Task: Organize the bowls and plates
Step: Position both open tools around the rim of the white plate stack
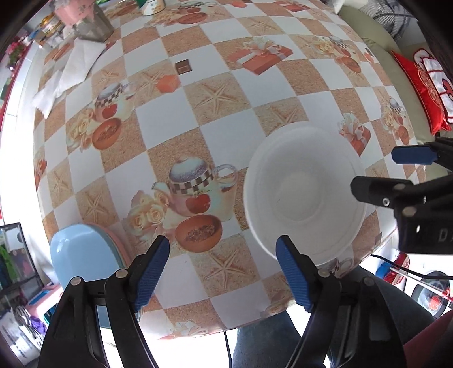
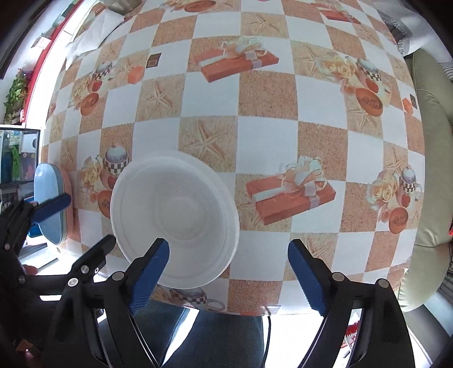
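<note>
A stack of white bowls (image 1: pixel 304 192) stands near the table's front edge; it also shows in the right wrist view (image 2: pixel 175 215). A stack of plates, blue on top of pink (image 1: pixel 82 252), lies at the front left corner, also in the right wrist view (image 2: pixel 52 203). My left gripper (image 1: pixel 223 254) is open and empty above the table between the plates and the bowls. My right gripper (image 2: pixel 229 254) is open and empty, just right of the bowls, its left finger (image 2: pixel 153 269) over the bowl rim.
The checkered tablecloth (image 2: pixel 266 93) covers the table. Crumpled white paper (image 1: pixel 68 73) and a metal pot (image 1: pixel 90 22) sit at the far left. A sofa with a red cushion (image 1: pixel 424 85) stands to the right. My knees are under the front edge.
</note>
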The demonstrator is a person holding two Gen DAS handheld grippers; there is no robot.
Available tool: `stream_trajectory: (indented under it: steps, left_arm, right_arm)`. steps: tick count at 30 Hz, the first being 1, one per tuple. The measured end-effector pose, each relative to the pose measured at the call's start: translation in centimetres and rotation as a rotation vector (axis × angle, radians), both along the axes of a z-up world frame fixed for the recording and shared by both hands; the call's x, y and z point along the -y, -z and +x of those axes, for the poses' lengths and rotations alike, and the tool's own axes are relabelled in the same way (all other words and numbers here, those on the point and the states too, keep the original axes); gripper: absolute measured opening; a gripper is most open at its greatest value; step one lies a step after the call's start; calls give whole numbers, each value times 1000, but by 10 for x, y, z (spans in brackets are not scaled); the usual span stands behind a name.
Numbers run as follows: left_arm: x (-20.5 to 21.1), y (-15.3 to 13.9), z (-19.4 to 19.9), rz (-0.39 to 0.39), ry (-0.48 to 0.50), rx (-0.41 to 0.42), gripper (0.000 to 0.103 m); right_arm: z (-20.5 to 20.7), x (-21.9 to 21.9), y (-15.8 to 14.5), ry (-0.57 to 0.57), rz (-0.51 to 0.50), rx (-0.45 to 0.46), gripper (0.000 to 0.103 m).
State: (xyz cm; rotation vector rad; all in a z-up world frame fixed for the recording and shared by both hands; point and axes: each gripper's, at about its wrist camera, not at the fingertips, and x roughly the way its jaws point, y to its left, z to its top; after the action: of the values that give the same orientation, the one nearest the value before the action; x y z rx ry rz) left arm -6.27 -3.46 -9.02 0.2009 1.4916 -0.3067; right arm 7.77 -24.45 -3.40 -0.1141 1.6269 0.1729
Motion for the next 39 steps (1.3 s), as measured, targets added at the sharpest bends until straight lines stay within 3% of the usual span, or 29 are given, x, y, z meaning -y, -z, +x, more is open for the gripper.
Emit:
stream_trajectory:
  steps: [3,13,39]
  left_arm:
    - [-9,-4,3,-31,-42,4,103]
    - [-12,6,11,13,-77,-48,103]
    - [-1,19,5,22,-70,-77,103]
  right_arm:
    - [5,1,-3,22,3,5,87]
    - [5,-3,-14,33,-3,20,87]
    - [-8,0,10,43,-38,-49,87]
